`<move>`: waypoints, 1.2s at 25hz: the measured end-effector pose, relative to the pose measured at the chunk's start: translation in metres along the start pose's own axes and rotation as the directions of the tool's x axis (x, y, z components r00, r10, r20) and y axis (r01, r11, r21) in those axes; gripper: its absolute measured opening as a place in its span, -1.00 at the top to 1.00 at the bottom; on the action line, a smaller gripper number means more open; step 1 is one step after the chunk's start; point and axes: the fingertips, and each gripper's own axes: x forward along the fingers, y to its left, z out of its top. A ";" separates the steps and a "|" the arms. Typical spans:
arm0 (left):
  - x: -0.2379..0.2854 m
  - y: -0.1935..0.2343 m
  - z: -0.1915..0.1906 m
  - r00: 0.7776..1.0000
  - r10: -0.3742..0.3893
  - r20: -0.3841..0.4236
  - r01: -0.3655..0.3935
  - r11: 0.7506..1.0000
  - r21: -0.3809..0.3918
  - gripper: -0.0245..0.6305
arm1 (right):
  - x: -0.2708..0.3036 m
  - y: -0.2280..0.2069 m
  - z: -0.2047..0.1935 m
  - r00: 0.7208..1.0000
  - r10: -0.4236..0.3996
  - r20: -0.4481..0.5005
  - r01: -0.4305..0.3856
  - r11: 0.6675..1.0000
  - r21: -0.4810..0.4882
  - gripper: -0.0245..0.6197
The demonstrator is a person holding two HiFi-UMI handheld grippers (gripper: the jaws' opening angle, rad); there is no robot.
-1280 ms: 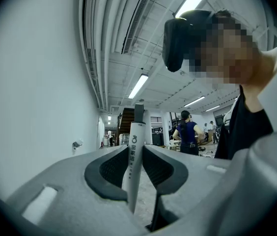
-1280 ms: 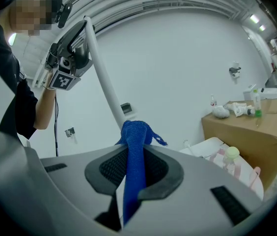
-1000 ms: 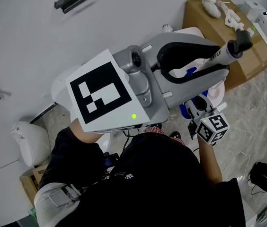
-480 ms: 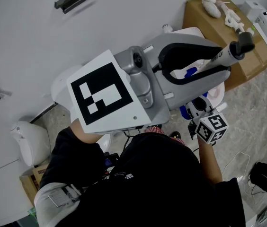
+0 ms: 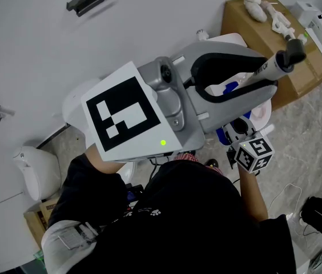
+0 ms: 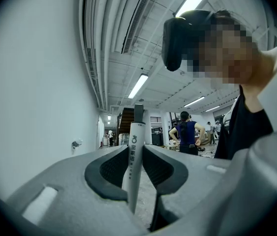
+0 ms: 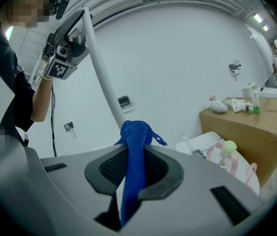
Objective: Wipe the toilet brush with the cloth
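Slippage is the main risk. The left hand-held gripper [image 6: 137, 154] clamps the toilet brush [image 6: 133, 132] by its handle, and the right hand-held gripper [image 7: 133, 163] pinches the blue cloth [image 7: 133, 144] at the brush's white shaft. Hard rubbing could twist the handle loose or drag the cloth free.

I see a blue cloth [image 7: 136, 132] in my grey right claw [image 7: 135, 150], its pads [image 7: 110, 168] black. The brush [image 6: 133, 161] handle is white with dark print and a black tip. Cube [image 5: 254, 154]: black-and-white squares. Box [image 5: 275, 44]: brown.
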 end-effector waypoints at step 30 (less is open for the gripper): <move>-0.019 0.028 -0.017 0.991 0.133 0.024 -0.132 0.991 -0.023 0.66 | -0.034 0.011 0.047 0.989 0.039 0.142 -0.039 0.999 -0.001 0.72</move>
